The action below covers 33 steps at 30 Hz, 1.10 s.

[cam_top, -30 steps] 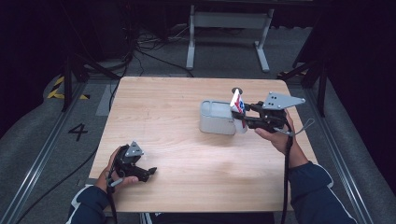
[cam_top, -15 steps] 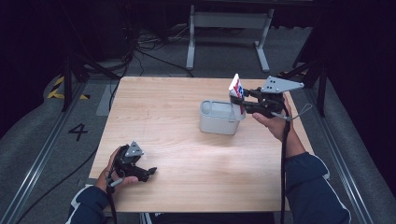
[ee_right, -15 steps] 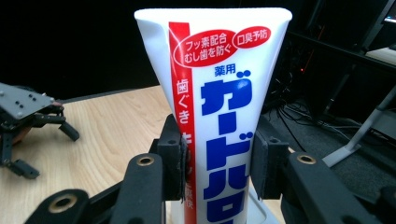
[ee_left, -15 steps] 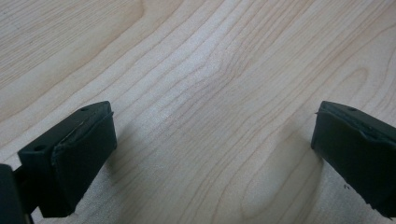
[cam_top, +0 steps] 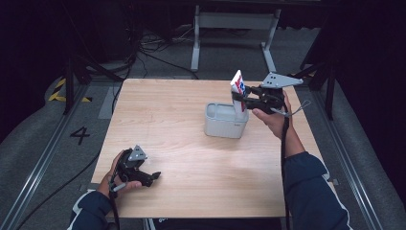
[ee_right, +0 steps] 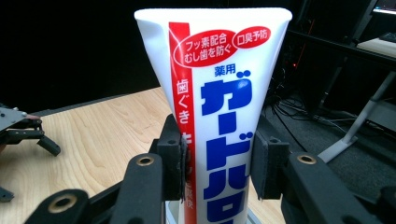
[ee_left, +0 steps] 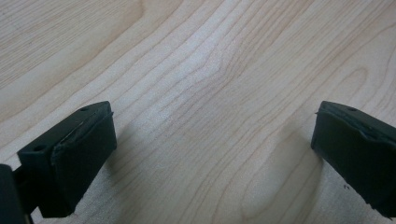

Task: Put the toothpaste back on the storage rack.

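Toothpaste tube point(ee_right: 219, 107), white with red stripe, printed in Japanese. Red ovals at top: フッ素配合 むし歯を防ぐ and 口臭予防. Below in blue: 薬用, then big blue katakana running down: ガードハロ, cut off at bottom edge. White on the red stripe, top to bottom: 歯ぐき, further characters hidden behind the jaws pad. Same tube point(cam_top: 238, 86) in high view: red and blue print, too small to read. Black numeral 4 point(cam_top: 80, 135) on grey floor mat left of the surface. Nothing else legible.
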{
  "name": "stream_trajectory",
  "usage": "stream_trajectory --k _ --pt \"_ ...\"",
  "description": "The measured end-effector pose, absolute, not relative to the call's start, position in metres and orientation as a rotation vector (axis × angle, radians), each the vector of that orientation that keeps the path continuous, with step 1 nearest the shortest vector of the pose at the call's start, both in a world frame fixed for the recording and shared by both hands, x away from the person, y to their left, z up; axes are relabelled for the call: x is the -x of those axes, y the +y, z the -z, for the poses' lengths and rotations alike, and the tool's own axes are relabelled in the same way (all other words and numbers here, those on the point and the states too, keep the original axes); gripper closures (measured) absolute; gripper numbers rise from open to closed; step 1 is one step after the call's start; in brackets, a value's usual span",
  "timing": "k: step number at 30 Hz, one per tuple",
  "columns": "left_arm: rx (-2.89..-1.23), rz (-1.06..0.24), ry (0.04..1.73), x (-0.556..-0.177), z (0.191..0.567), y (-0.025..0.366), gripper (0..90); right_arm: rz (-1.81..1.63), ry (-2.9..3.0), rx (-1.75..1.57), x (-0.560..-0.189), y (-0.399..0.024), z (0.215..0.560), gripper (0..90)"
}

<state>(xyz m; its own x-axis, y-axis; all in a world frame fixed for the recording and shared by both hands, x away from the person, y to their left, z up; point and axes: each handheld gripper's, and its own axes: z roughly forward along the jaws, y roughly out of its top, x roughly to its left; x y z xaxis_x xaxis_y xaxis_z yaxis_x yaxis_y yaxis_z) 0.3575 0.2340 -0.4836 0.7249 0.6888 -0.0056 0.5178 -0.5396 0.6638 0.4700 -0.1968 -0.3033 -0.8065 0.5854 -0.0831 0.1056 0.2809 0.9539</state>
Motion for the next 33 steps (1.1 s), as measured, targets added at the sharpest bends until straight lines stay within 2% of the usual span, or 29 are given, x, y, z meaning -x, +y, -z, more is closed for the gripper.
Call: stream_trajectory --k 18,33 --pt "-2.271 -0.334 0.911 -0.357 0.483 0.234 0.5 -1.570 2.138 -0.632 -0.484 -0.174 0.322 62.8" --pt "-2.271 -0.333 0.911 -0.357 0.483 0.234 0.5 -1.553 2.153 -0.694 -0.497 -0.173 0.337 62.4"
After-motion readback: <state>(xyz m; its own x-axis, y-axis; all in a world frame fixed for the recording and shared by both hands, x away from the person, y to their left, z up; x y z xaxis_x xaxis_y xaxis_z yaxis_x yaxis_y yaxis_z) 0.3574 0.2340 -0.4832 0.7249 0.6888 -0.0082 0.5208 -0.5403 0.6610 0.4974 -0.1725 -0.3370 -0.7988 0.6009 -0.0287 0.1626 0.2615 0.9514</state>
